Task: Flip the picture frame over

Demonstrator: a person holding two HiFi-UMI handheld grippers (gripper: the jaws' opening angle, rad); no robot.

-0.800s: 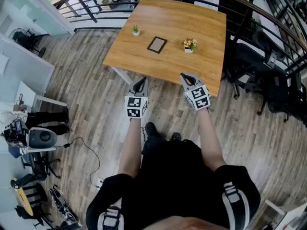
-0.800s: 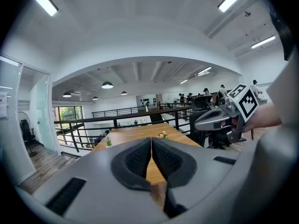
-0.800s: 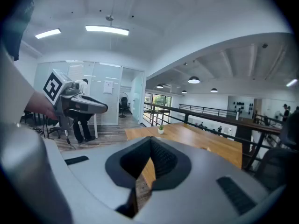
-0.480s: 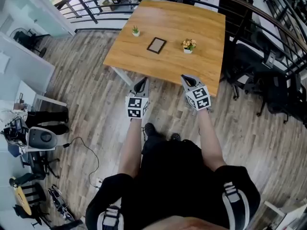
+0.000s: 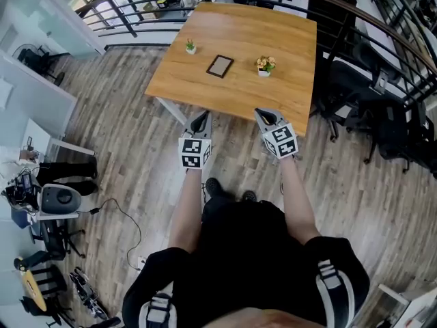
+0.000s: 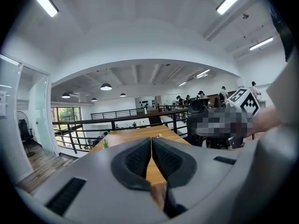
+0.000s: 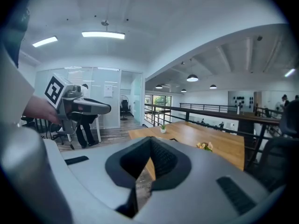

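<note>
Standing short of the table's [image 5: 239, 94] near edge. Left gripper [image 5: 201, 117] and right gripper [image 5: 262, 113] are both closed and empty, aimed forward, likely for approach. Picture frame [image 5: 220, 65] lies flat mid-table, untouched, between flowers [image 5: 264, 64] and small plant [image 5: 190, 45].

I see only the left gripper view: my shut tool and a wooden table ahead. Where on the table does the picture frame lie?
Observer: The head view shows the picture frame flat near the middle of the table, between a small green plant and a flower pot.
Operator: Is the right tool holding anything?
Observer: No, the right tool is shut and empty.
Operator: Are the tools near the frame?
Observer: No; the left tool and the right one are only at about the table's near edge, well short of the frame.
</note>
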